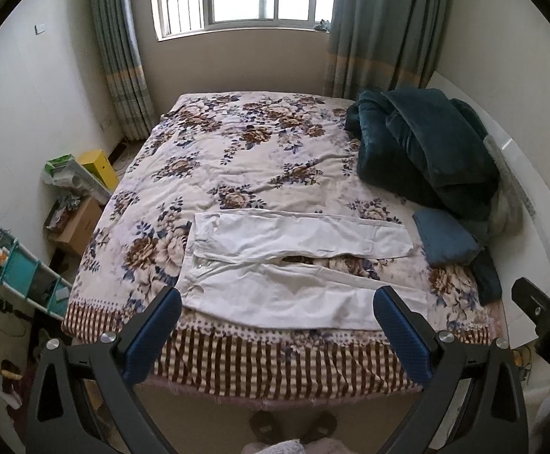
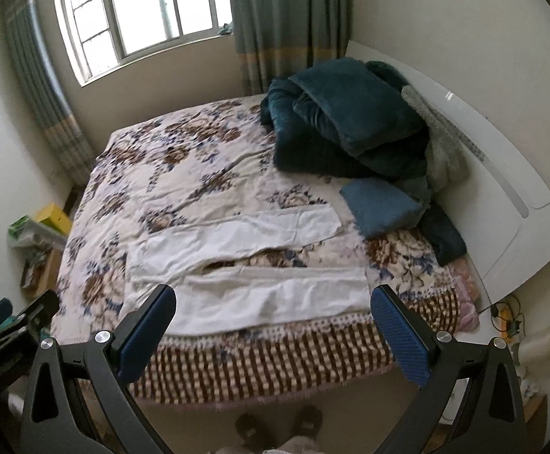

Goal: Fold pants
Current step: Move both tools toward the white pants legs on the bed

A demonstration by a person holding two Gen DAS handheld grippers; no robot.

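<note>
White pants (image 1: 294, 265) lie spread flat on the floral bedspread (image 1: 237, 159) near the bed's front edge, waistband to the left, both legs running right with a gap between them. They also show in the right wrist view (image 2: 244, 265). My left gripper (image 1: 277, 302) is open and empty, held above the bed's front edge over the near leg. My right gripper (image 2: 273, 302) is open and empty, also above the front edge. The right gripper shows at the left wrist view's right edge (image 1: 539, 314); the left gripper shows at the right wrist view's left edge (image 2: 14, 317).
A pile of dark teal blankets (image 1: 422, 147) and a blue folded cloth (image 1: 445, 238) sit at the bed's right by the white headboard (image 2: 502, 189). Boxes and a shelf (image 1: 21, 272) stand on the floor at left. Slippers (image 2: 275, 427) are below the bed edge.
</note>
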